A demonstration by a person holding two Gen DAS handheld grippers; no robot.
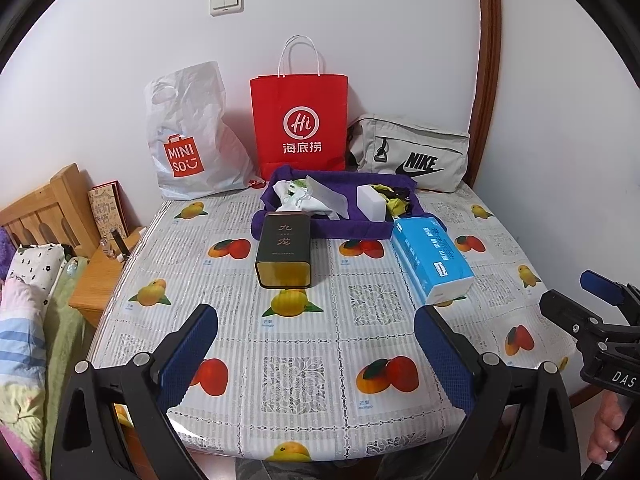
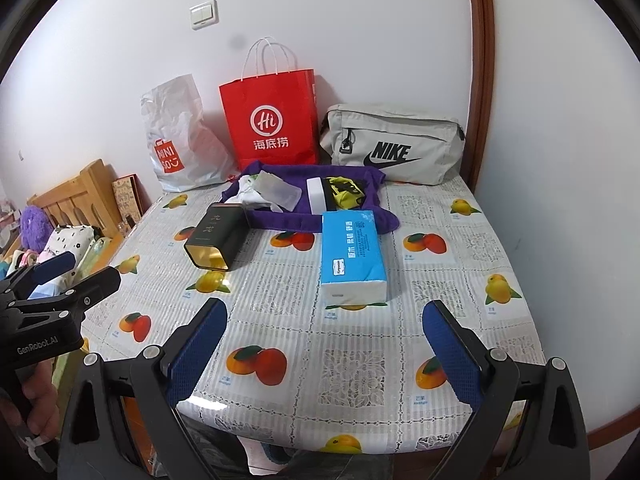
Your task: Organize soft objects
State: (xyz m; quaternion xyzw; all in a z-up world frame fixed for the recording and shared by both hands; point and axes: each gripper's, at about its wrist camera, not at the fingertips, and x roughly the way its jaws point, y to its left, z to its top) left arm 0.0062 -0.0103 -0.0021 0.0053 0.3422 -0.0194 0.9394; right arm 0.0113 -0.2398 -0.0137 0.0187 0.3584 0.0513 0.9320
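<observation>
Two black clamp-style grippers — the left gripper [image 1: 316, 344] and right gripper [image 2: 325, 340] — carry blue textured pads [image 2: 196, 352], silver rivets and white lettering — "GenRobot.AI" at left of frame, "DAS" at lower right.

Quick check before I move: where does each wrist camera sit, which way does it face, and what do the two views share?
Left wrist: sits behind the open left gripper at the table's near edge, facing the wall across the table; the right gripper and fingers of a hand show at the right edge.
Right wrist: sits behind the open right gripper, facing the same way from further right; the left gripper shows at the left edge.
Shared: the dark tin, blue tissue pack, purple cloth and red bag.
</observation>
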